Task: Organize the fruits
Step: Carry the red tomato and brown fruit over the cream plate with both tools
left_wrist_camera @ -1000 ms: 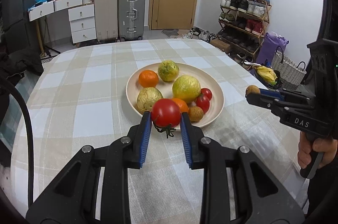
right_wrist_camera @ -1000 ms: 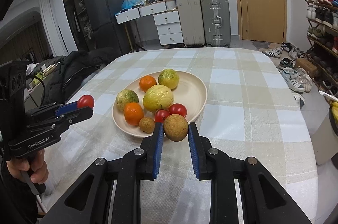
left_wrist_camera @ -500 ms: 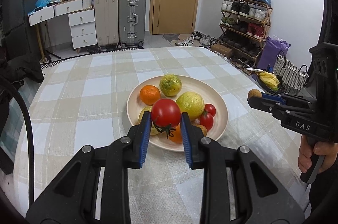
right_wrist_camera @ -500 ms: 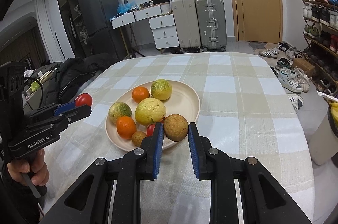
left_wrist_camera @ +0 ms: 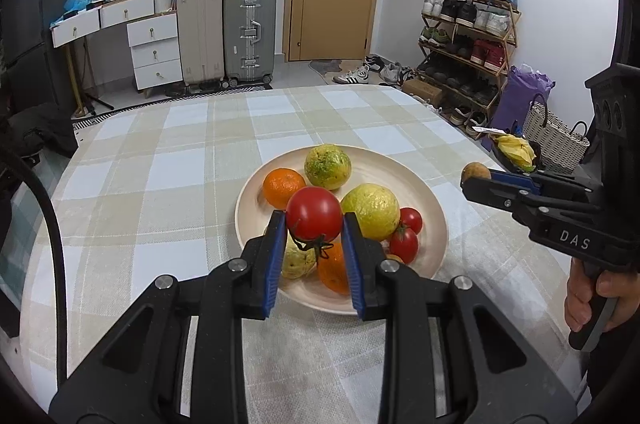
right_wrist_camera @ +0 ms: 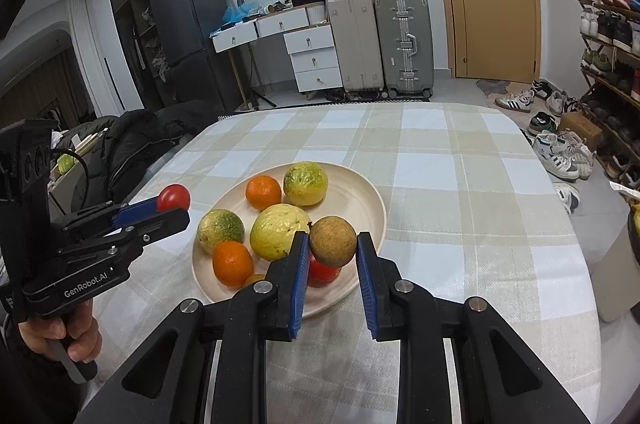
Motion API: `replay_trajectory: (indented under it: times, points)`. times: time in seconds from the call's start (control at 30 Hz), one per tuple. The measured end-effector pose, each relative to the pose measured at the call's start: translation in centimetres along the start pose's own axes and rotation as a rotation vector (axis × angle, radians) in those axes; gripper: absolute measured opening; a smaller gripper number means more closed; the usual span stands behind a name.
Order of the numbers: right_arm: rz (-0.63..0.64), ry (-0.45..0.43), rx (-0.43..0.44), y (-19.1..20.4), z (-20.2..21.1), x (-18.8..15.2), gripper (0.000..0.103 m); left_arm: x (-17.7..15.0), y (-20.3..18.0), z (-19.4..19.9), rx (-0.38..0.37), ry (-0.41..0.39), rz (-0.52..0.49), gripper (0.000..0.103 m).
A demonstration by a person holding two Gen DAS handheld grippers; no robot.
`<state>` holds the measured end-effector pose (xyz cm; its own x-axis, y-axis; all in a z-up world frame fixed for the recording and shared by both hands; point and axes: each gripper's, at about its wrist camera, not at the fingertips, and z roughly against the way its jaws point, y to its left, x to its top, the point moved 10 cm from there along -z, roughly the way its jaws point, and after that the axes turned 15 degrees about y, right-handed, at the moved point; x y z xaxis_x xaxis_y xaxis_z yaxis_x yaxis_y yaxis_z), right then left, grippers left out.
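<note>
- Left tool [left_wrist_camera: 314,224]: blue pads clamped on a large red tomato [left_wrist_camera: 314,214], its green stem hanging below; the tomato is held above the near part of the plate [left_wrist_camera: 434,220]
- Right tool [right_wrist_camera: 333,244]: blue pads clamped on a round brown fruit [right_wrist_camera: 333,241], held over the near right part of the plate
- Each tool shows in the other's view, gripped from below by a hand [right_wrist_camera: 60,338], well apart to either side of the plate
- Plate contents: two oranges [right_wrist_camera: 263,192], one at the far left and one at the near left; three yellow-green fruits [right_wrist_camera: 305,183], one far, one central, one left; small red tomatoes [left_wrist_camera: 404,244] at the near right, partly hidden behind the tools
- Plate position: near the middle of the tabletop [right_wrist_camera: 460,183], on a beige and white checked cloth
- Surroundings: suitcases [right_wrist_camera: 404,41] and a white drawer unit [right_wrist_camera: 314,57] against the far wall, a shoe rack [left_wrist_camera: 466,35] at the right
</note>
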<state>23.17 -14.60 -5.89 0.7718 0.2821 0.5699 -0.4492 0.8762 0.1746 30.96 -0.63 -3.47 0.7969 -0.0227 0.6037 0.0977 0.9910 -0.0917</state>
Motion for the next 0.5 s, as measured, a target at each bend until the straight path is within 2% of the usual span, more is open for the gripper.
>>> replay_trajectory:
  times: [0.5]
  points:
    - [-0.018, 0.035, 0.013, -1.0, -2.9, 1.0, 0.024, 1.4, -0.1, -4.0, 0.004, 0.049, -0.009, 0.025]
